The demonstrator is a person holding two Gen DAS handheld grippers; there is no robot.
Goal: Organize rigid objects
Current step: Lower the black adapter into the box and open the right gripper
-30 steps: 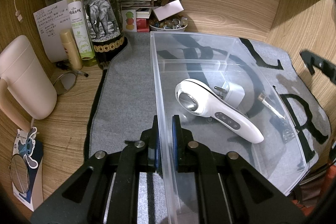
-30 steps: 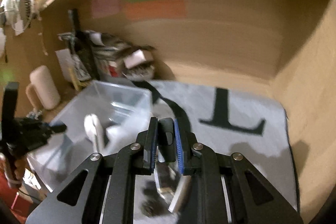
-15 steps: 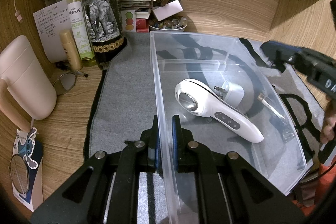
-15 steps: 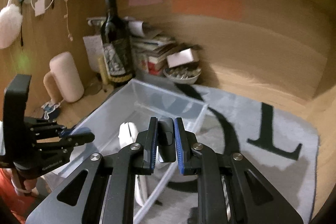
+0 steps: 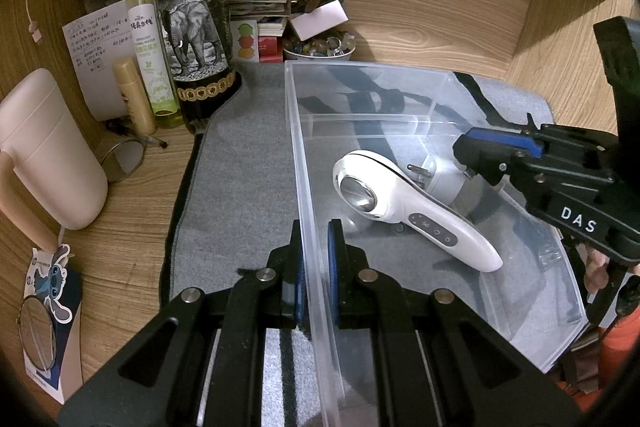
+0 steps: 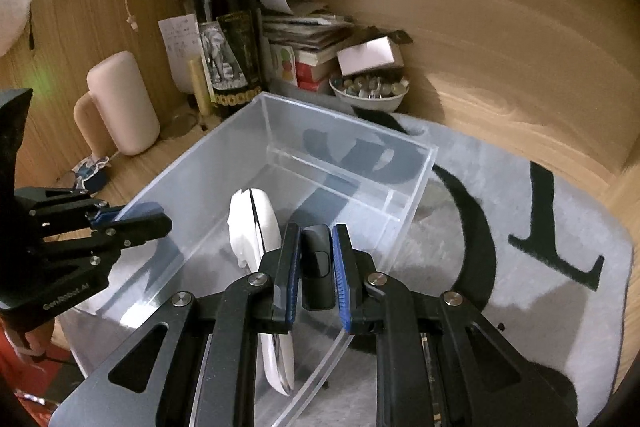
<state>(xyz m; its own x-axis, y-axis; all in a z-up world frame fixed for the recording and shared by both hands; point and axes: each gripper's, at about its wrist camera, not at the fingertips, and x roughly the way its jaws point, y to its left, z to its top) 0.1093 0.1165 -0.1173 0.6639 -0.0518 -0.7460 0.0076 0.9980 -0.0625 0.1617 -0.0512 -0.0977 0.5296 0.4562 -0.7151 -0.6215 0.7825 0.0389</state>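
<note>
The left gripper (image 5: 316, 259) is seen clamped on the near left wall of the clear plastic bin (image 5: 298, 131), one blue pad outside the wall and one inside, both pressed against it. In the right wrist view the same claw (image 6: 136, 217) appears at nine o'clock, closed on the bin's rim.

The right gripper (image 6: 316, 263) is pinched on a small black object (image 6: 316, 267) with a raised button on its face; the object stands upright between the blue pads, which touch both its sides. It is held over the bin's near right edge. From the left wrist view this claw (image 5: 472, 147) reaches in from three o'clock, its tips above the bin's interior; what it holds cannot be made out there.

On the bin floor a white handheld device (image 5: 404, 207) lies on its side, its round metal head toward ten o'clock and its handle toward four o'clock. A white plug adapter (image 5: 440, 179) lies just behind it, touching it. The bin rests on a grey mat (image 5: 240, 187) with black letters.
</note>
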